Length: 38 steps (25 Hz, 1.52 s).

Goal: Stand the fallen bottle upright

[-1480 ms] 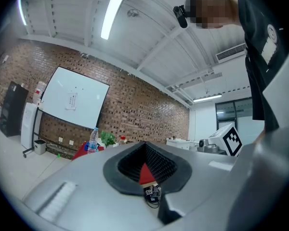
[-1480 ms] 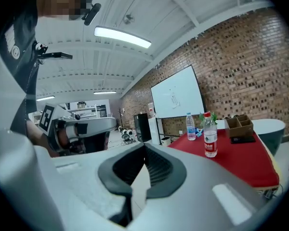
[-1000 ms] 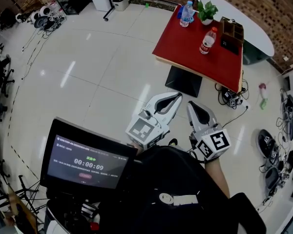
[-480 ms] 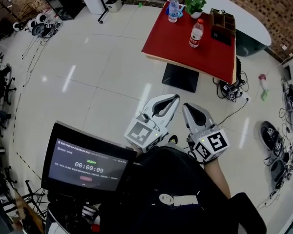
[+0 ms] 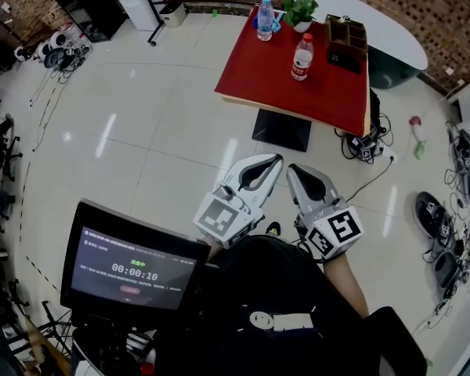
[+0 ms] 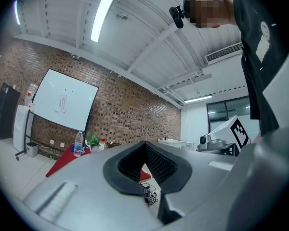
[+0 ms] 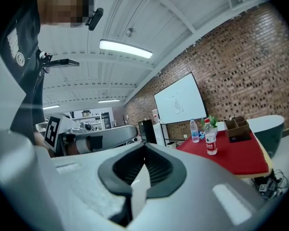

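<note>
While the red-cap bottle (image 5: 301,57) and the clear bottle (image 5: 265,19) both stand upright on the red worktop (image 5: 329,92), well away, the left tongs (image 5: 277,158) and right tongs (image 5: 292,168) are closed and empty. Can't spot a fallen one tbh. Coming in closed like that could knock either over.

**A:** Bright, even white light in here, and the glossy floor (image 5: 164,124) is throwing back long streaks of glare!

**B:** There's the source: a ceiling tube (image 6: 102,11) blown out pure white in the left gripper view, and a light panel (image 7: 125,48) doing the same in the right.

**A:** Heavy fisheye everywhere. Walls bow at the edges, and the corners go black in both gripper views.

**B:** Up close the left gripper (image 6: 145,143) looks soft and out of focus, while the brick wall (image 6: 130,112) stays crisp.

**A:** And the monitor (image 5: 133,269) glows against a dim lower-left corner.
</note>
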Each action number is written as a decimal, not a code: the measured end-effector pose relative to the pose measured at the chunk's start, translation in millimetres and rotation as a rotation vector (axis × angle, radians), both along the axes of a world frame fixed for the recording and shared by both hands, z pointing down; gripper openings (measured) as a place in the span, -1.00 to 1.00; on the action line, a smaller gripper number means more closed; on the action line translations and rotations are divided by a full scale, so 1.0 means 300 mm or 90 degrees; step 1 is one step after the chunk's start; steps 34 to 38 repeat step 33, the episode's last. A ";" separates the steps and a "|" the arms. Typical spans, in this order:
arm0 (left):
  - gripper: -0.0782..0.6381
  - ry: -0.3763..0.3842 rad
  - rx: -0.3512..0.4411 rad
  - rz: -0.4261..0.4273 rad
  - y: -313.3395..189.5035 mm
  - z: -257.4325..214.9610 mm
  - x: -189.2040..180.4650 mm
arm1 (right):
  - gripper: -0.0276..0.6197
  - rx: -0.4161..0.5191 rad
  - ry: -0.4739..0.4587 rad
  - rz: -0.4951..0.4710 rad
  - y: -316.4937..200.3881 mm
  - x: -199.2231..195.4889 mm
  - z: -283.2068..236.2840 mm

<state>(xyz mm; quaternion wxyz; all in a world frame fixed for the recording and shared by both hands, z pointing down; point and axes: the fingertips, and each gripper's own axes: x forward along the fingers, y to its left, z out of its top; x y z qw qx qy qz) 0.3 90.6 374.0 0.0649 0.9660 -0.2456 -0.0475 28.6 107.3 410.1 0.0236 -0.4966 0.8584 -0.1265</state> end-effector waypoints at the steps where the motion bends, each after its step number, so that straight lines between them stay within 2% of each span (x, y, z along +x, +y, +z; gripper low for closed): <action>1: -0.78 -0.001 0.000 0.001 -0.005 -0.002 0.003 | -0.91 0.002 0.000 0.002 -0.006 0.004 -0.005; 14: -0.78 -0.001 0.004 0.015 -0.050 0.011 0.058 | -0.91 0.006 0.015 0.023 -0.062 0.068 0.002; 18: -0.78 -0.006 -0.002 0.004 -0.077 0.009 0.066 | -0.91 0.007 0.017 0.025 -0.082 0.078 -0.004; 25: -0.78 0.005 0.009 0.014 -0.105 -0.007 0.081 | -0.91 0.005 0.014 0.025 -0.119 0.087 -0.012; 38: -0.78 -0.001 0.007 0.001 -0.135 -0.026 0.070 | -0.91 0.009 0.011 0.017 -0.147 0.074 -0.033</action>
